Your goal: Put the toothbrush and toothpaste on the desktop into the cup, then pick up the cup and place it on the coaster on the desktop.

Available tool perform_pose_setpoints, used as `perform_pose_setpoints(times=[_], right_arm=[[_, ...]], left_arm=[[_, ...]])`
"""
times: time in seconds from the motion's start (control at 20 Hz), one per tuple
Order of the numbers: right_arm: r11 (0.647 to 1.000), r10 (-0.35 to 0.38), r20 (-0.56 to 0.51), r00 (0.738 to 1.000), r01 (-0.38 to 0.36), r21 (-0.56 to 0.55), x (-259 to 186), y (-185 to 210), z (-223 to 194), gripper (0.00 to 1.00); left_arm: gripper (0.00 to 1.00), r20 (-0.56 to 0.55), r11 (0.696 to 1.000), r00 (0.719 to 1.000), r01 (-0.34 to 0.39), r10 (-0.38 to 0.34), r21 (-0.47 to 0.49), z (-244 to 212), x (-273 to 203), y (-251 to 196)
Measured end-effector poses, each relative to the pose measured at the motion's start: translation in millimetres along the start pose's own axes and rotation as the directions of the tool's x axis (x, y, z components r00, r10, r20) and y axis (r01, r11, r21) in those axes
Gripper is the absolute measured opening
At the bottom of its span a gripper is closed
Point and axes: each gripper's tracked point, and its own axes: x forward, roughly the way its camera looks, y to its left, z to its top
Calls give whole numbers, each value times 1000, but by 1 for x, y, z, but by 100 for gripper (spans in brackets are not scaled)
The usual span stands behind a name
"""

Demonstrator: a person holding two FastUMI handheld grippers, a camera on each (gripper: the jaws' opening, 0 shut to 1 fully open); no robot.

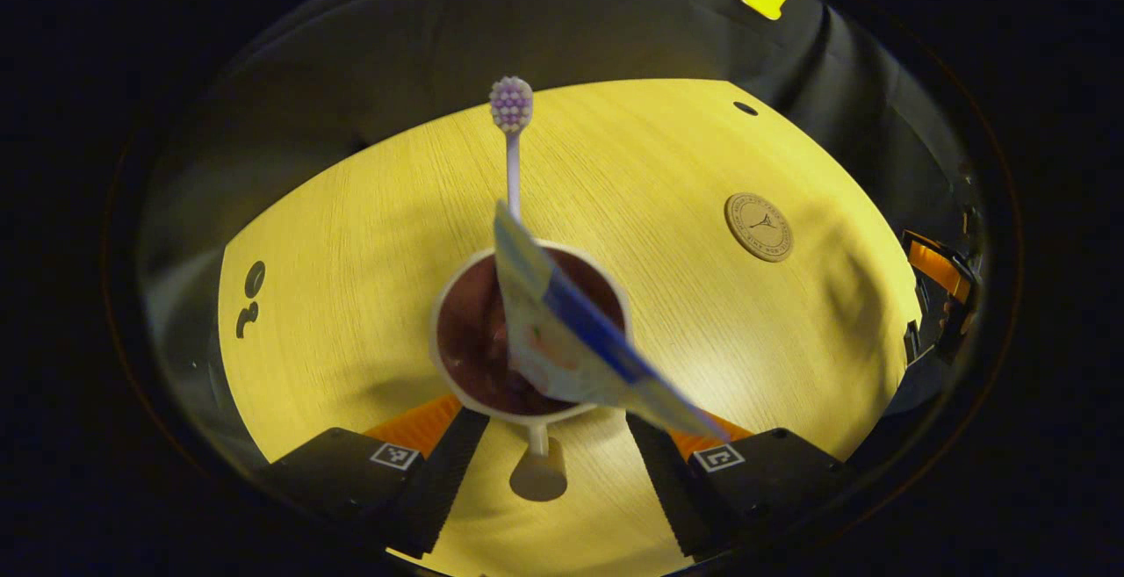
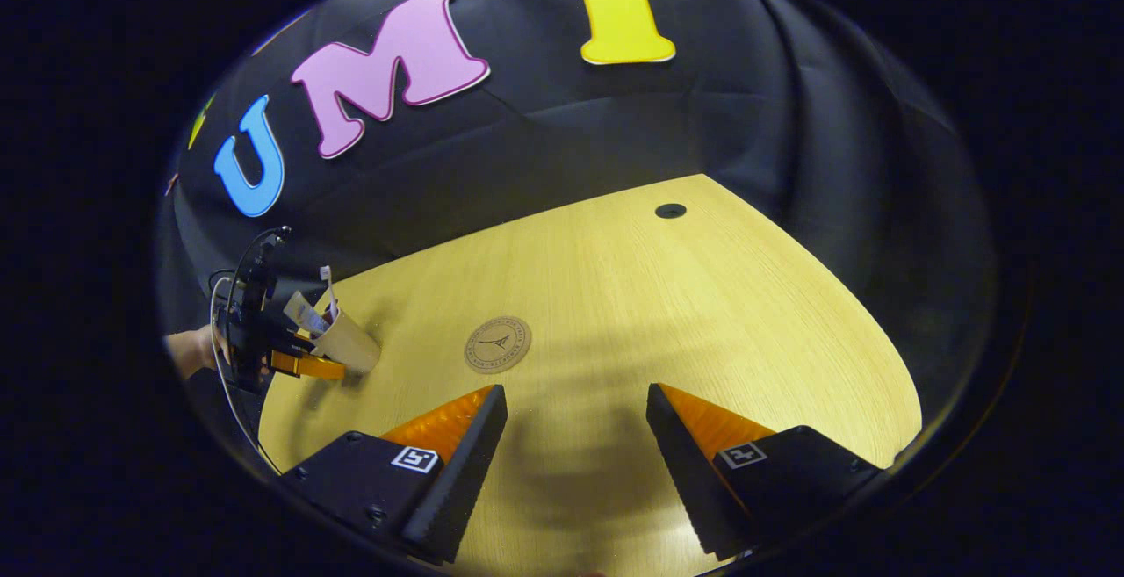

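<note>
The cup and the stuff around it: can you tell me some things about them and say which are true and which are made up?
1. The toothbrush stands in the cup with its bristles up. True.
2. The toothpaste lies flat on the desktop. False: it leans inside the cup.
3. The cup sits on the coaster. False: the coaster is bare, off to one side of the cup.
4. The right gripper is open with nothing between its fingers. True.
5. The left gripper has the cup between its fingers. True.
</note>
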Motion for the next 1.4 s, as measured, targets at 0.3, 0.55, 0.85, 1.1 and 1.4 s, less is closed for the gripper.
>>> perform_pose_setpoints(times=[0.3, 0.55, 0.85, 1.1, 1.4], right_arm=[[999, -28, -6, 1000, 28, 26, -1, -17, -2, 98], [999, -17, -5, 1000, 17, 28, 1, -11, -1, 98], [1000, -5, -14, 1000, 5, 9, 0, -3, -2, 98], [1000, -11, -9, 1000, 10, -7, -1, -2, 1, 98], [1000, -20, 14, 1000, 21, -18, -6, -10, 16, 98]], left_arm=[[78, -59, 998, 998, -20, 17, -55, -1, -2, 9], [50, -70, 997, 998, -9, 3, -79, -5, -4, 5], [30, -60, 997, 998, -12, 7, -81, -3, -4, 5], [31, -14, 994, 1000, -21, 20, -105, 2, -7, -3], [26, 20, 1000, 1000, 18, -18, 4, 37, -20, -44]])
